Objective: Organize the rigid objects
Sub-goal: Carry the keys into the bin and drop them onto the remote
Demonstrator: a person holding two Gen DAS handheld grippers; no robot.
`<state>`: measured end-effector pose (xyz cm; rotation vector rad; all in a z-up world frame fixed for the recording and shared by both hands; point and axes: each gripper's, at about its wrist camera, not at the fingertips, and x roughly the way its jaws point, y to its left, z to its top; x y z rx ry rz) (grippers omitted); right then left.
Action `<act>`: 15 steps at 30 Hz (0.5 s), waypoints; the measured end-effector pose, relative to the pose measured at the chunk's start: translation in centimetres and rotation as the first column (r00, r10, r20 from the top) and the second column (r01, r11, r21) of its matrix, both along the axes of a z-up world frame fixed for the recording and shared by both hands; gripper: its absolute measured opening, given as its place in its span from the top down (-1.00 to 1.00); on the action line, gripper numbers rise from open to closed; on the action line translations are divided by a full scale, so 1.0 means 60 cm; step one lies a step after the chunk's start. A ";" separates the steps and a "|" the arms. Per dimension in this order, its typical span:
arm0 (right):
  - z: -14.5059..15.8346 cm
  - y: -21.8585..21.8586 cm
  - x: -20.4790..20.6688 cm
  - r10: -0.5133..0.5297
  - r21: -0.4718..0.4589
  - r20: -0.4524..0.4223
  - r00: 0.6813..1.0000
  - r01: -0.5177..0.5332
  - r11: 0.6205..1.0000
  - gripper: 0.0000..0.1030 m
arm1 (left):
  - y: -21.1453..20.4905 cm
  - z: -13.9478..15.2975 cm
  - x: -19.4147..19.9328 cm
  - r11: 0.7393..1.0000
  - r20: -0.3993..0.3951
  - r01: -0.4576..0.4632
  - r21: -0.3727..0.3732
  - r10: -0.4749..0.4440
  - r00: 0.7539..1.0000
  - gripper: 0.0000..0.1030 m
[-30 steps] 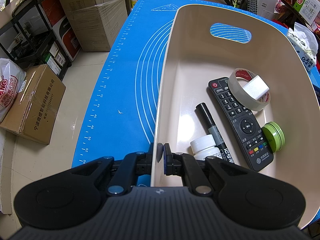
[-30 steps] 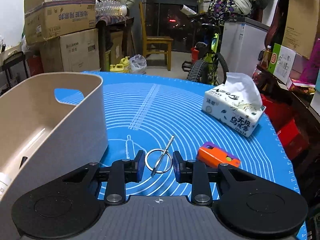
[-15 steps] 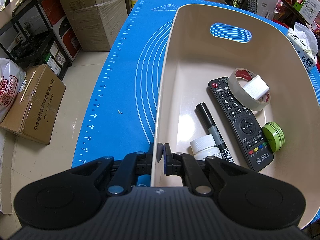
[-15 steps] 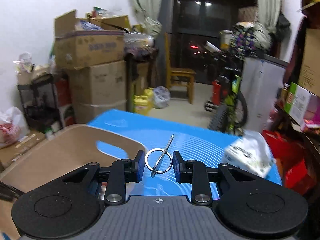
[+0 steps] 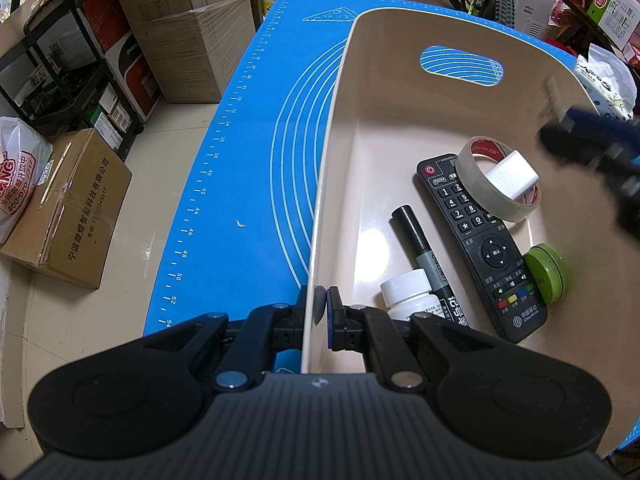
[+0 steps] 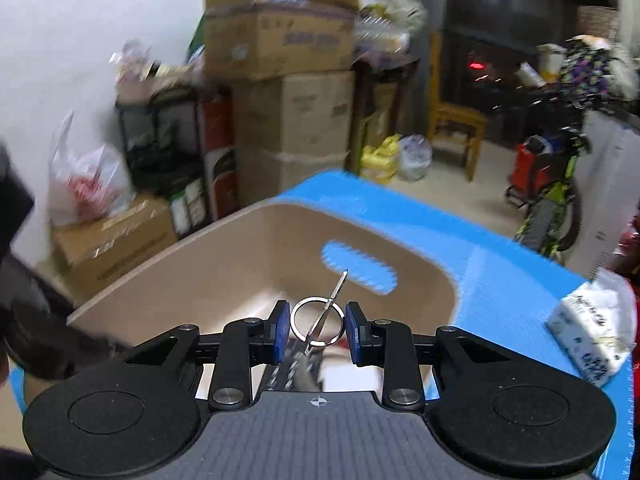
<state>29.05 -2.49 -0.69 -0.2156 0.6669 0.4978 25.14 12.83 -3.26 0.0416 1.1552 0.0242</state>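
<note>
Your left claw (image 5: 320,312) pinched the near wall of the beige plastic bin (image 5: 400,128) on the blue silicone mat (image 5: 248,184) covering the table. Your right claw (image 6: 317,330) gripped a metal key ring with its key (image 6: 318,322) above the bin's open top, over a black remote control (image 5: 480,248), a clear tape roll (image 5: 476,184) and a green round tin (image 5: 546,274).

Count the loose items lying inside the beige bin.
6: remote mid-floor, tape roll over its top end with a white block inside, marker and white bottle left, green tin right. Others may be hidden.
</note>
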 end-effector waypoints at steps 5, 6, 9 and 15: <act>-0.030 0.017 0.006 0.012 -0.051 -0.093 0.996 -0.017 0.999 0.26 | 0.000 0.000 0.000 1.000 0.000 0.000 0.000 0.000 1.000 0.84; -0.036 0.021 0.006 0.013 -0.062 -0.105 0.994 -0.019 0.998 0.26 | 0.000 0.000 0.000 1.000 0.000 0.000 0.000 0.000 1.000 0.84; -0.050 0.025 0.005 0.008 -0.090 -0.147 0.989 -0.022 0.996 0.26 | 0.000 0.000 0.000 1.000 0.000 0.000 0.000 0.000 1.000 0.84; -0.057 0.028 0.003 0.008 -0.105 -0.148 0.989 -0.024 0.994 0.20 | 0.000 0.000 0.000 1.000 0.000 0.000 0.000 0.000 1.000 0.84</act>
